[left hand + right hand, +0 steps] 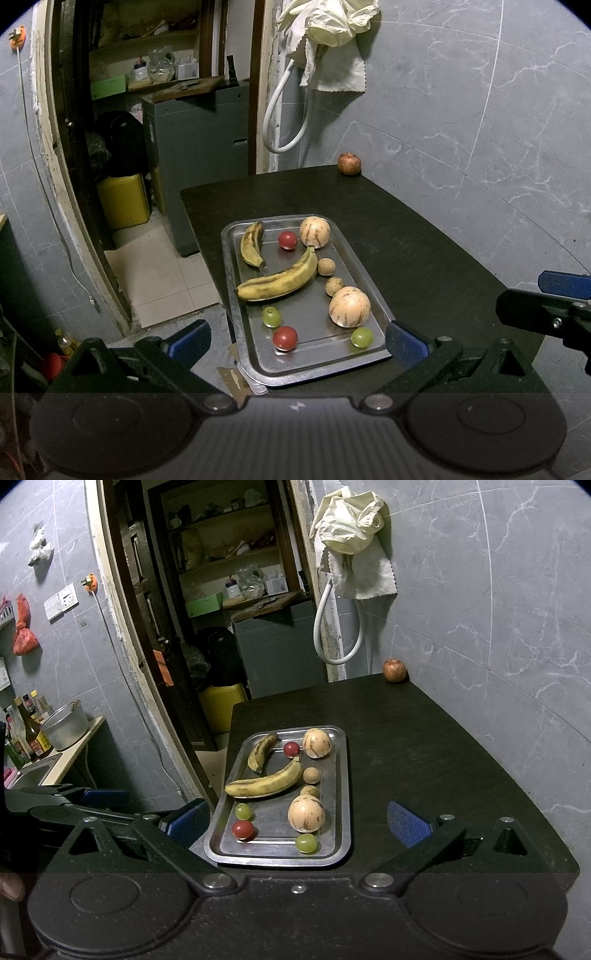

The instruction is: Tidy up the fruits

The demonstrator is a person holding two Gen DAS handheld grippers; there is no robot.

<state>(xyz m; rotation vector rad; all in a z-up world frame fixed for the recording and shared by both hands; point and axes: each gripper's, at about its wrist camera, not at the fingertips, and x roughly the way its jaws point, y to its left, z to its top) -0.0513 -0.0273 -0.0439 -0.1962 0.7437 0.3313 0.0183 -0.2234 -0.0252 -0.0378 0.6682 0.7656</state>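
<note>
A steel tray (pixel 325 369) (pixel 341 775) sits at the near left of a dark table (pixel 424 240) (pixel 443 738). On it lie two bananas (pixel 280 280) (pixel 264 784), two pale round melons (pixel 349 306) (pixel 306 814), two red tomatoes (pixel 285 338) (pixel 242 829), two green grapes (pixel 362 337) (pixel 306 843) and two small brown fruits (pixel 326 266) (pixel 311 775). A reddish apple (pixel 349 163) (pixel 394 670) rests alone at the table's far corner by the wall. My left gripper (pixel 297 341) hangs open before the tray's near edge. My right gripper (pixel 297 825) is open too, just behind the tray.
A grey marble wall runs along the table's right side. A cloth and white hose (pixel 284 122) hang by a doorway (pixel 166 147) at the far left. In the right wrist view a counter with a pot (pixel 66 725) and bottles stands left.
</note>
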